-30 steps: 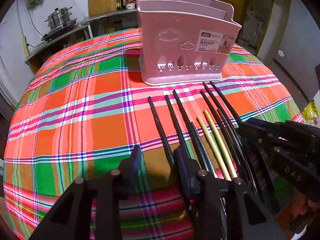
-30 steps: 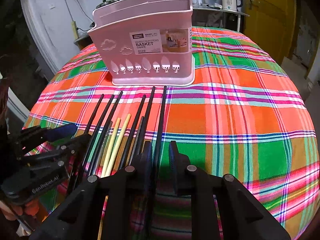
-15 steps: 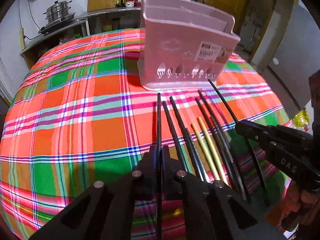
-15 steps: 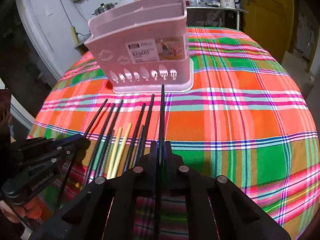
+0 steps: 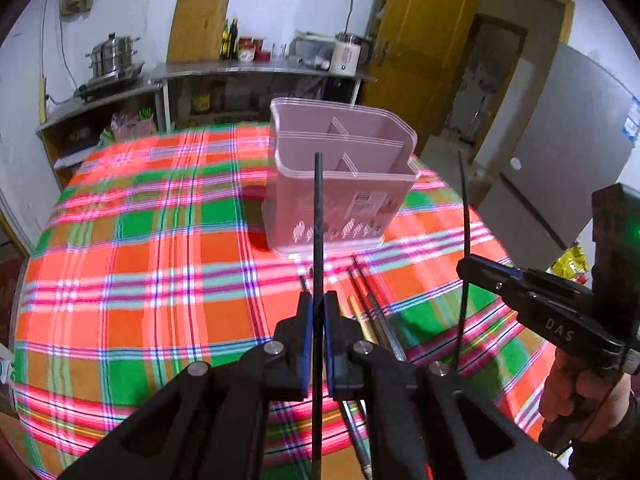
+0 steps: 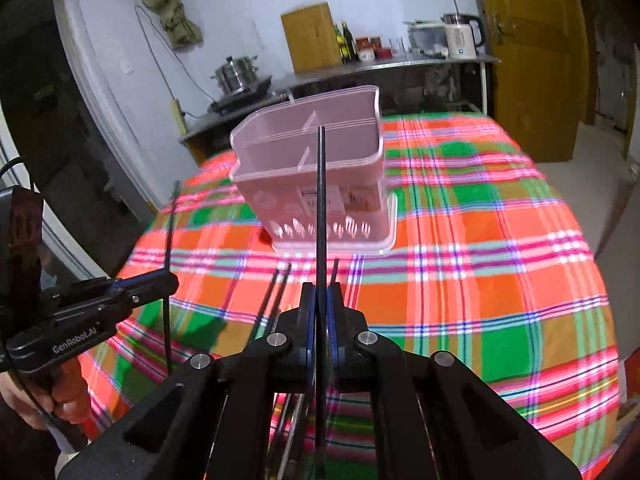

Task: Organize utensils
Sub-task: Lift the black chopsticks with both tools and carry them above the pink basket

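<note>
Kitchen shelving along the rear wall (image 5: 256, 68) is carrying pots, bottles and a kettle (image 6: 460, 38); only the left wrist view is showing the grey refrigerator (image 5: 568, 152) at the right, and only the right wrist view is showing the white door frame (image 6: 100, 120) at the left. Filling the foreground, the table with the plaid cloth (image 5: 140, 260) is offering bare cloth on both outer sides, and its rounded edge is dropping off toward the floor at the right of the right wrist view. Standing upright near the table's middle, the pink utensil basket (image 5: 340, 184) is showing 4 open compartments from above. Between the basket and the grippers, the remaining chopsticks (image 5: 372, 308) are lying on the cloth, black ones and 2 yellowish ones. Both tools are pointing down and forward toward the basket. The left gripper (image 5: 318, 316) is clamping 1 black chopstick (image 5: 318, 220) upright, its tip overlapping the basket rim in the left wrist view. The right gripper (image 6: 320, 304) is clamping a second black chopstick (image 6: 321, 200) the same way. A hand (image 5: 588, 392) is gripping the right tool's handle.
</note>
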`<state>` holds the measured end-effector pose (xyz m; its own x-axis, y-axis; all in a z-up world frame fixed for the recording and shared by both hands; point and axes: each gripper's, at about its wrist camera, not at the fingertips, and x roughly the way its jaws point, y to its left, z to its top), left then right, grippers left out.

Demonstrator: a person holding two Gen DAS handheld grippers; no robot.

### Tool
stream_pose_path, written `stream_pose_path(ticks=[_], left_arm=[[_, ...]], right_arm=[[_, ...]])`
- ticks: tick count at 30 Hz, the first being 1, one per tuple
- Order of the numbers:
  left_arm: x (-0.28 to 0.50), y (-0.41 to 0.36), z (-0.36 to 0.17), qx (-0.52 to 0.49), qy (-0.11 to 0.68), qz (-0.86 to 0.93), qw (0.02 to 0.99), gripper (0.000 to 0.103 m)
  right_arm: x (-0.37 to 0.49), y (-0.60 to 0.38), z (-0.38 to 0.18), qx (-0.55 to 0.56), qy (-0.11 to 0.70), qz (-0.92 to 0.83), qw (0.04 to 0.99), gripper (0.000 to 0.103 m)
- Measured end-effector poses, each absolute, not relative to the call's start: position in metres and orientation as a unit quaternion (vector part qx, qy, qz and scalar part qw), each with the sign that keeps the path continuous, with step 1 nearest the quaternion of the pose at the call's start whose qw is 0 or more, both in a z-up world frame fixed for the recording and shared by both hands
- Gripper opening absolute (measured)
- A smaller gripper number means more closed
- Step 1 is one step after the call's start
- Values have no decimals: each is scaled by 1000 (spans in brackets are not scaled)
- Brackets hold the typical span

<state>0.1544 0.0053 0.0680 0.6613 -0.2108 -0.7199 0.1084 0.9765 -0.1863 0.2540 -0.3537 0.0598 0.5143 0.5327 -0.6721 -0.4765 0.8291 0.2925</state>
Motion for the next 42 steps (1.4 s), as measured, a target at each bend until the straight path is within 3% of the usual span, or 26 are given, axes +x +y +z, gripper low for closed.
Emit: stream_pose_path(ticks=[16,32,42], left_arm=[[163,10,128,-70,348,-112,928,6],[213,24,188,-98,294,-110,944,6],[249,39,181,-118,281,-91,948,6]], right_arm=[[246,-368,114,45,343,283,895,5],[291,-348,172,86,287,289,909,5],[326,-322,171,101,275,283,913,5]])
